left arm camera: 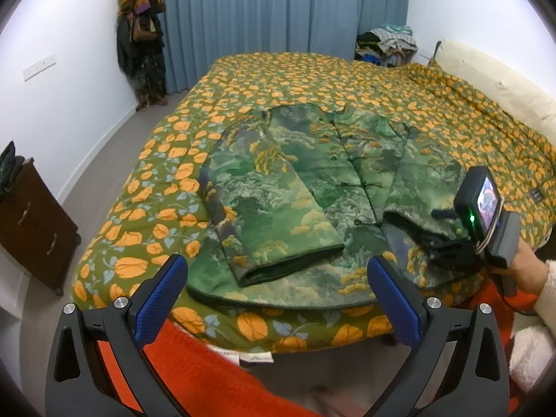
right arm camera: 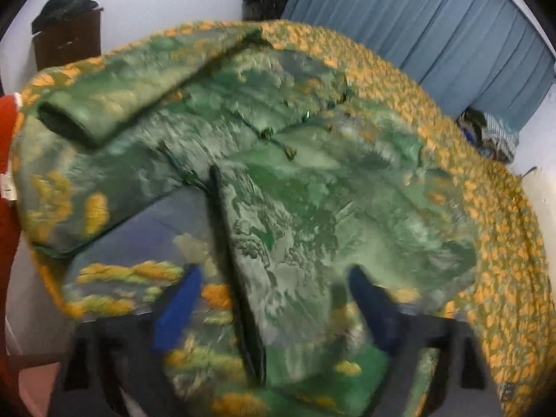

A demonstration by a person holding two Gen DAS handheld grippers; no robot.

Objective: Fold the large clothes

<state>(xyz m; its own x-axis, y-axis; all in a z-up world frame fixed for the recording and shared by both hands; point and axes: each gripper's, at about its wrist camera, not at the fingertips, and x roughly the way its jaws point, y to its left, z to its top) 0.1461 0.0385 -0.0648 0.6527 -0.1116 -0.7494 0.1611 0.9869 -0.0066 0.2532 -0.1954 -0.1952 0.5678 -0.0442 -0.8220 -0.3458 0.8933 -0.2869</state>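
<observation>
Left wrist view. Item: quilted jacket (left arm camera: pixel 305 187), green landscape print with yellow patches, front fastened by knot buttons. It lies flat, front up, on the bed (left arm camera: pixel 278 73), hem toward the near edge. Its left sleeve (left arm camera: pixel 264 208) is folded diagonally across the body, dark cuff toward the hem. The bed carries a green quilt with orange flowers. Left gripper (left arm camera: pixel 278 299): jaws wide apart, nothing between the blue pads, held above the bed's near edge, short of the hem. Right gripper (left arm camera: pixel 434 246): down at the other sleeve's cuff; grip not readable from here. Also present: blue curtain (left arm camera: pixel 278 7), dark wooden cabinet (left arm camera: pixel 31 222), clothes pile (left arm camera: pixel 389 43) in the corner.

Right wrist view (motion-blurred). Right gripper (right arm camera: pixel 274 309): jaws spread, straddling the right sleeve (right arm camera: pixel 312 243) near its dark cuff edge (right arm camera: pixel 236 278); no clear pinch visible.

Handling, judged: padded fabric, soft but bulky, moderately heavy, probably smooth-faced and liable to slide. It should hold broad folds rather than sharp creases. Best holds: the bound cuff edge for the sleeve, then hem corners or shoulder seams for the body fold.
</observation>
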